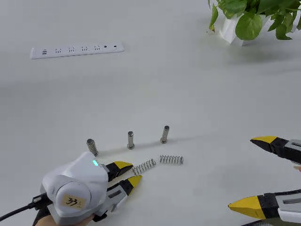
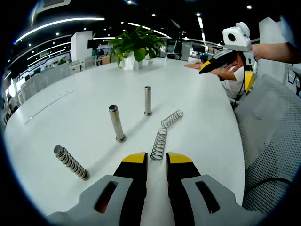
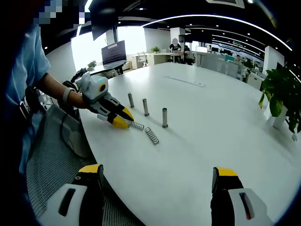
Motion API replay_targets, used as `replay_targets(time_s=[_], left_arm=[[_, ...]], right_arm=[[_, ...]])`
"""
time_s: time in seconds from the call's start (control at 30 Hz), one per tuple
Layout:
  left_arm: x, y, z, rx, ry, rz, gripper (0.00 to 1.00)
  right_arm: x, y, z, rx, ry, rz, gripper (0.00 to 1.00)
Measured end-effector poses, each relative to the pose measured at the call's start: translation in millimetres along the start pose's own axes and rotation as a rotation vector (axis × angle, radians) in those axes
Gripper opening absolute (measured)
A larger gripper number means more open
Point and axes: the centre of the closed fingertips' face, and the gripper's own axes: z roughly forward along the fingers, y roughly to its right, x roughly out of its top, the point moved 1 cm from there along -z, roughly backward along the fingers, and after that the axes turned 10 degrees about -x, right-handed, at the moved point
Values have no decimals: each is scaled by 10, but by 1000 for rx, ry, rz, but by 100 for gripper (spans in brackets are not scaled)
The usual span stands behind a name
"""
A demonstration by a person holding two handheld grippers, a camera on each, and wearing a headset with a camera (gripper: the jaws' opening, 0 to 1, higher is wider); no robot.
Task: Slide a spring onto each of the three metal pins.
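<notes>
White table (image 1: 188,84), pins (image 1: 130,140) upright, springs (image 1: 171,159) lying flat, left gripper (image 1: 134,172) narrowly parted, right gripper (image 1: 241,173) spread wide.

A white table (image 1: 188,84) carries everything. In the head view a power strip (image 1: 76,50) lies flat toward 10 o'clock, and a potted plant (image 1: 249,19) stands at 1 o'clock. Below centre three metal pins stand in a row: the middle pin (image 1: 130,140), a bare pin (image 1: 164,134) at its 3 o'clock, and a sprung pin (image 1: 92,147) at its 9 o'clock. Two loose springs lie on their sides around the middle pin's 5 o'clock, the left spring (image 1: 144,166) and the right spring (image 1: 171,159), nearly end to end.
</notes>
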Motion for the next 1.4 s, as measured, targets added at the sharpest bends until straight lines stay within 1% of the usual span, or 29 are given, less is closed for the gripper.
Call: replay_targets(time_s=[0.27, 0.43, 0.7, 0.9, 1.0, 1.1, 1.4], left_arm=[[-6, -25, -8, 10, 3, -2, 8], [1, -21, -17, 10, 10, -8, 7], [18, -49, -44, 20, 27, -30, 7], [58, -74, -126, 24, 35, -35, 7], [87, -93, -176, 26, 50, -51, 6], [114, -105, -214, 29, 55, -50, 6], [176, -108, -309, 32, 82, -72, 6]], right_arm=[[-31, -62, 16, 8, -7, 1, 95], [-15, -73, 24, 7, -6, 1, 95], [14, -142, 78, 25, -7, -8, 94], [61, -205, 121, 43, -6, -18, 94], [101, -231, 139, 51, -3, -29, 94], [137, -243, 152, 57, 0, -36, 94], [217, -287, 180, 73, 8, -54, 93]])
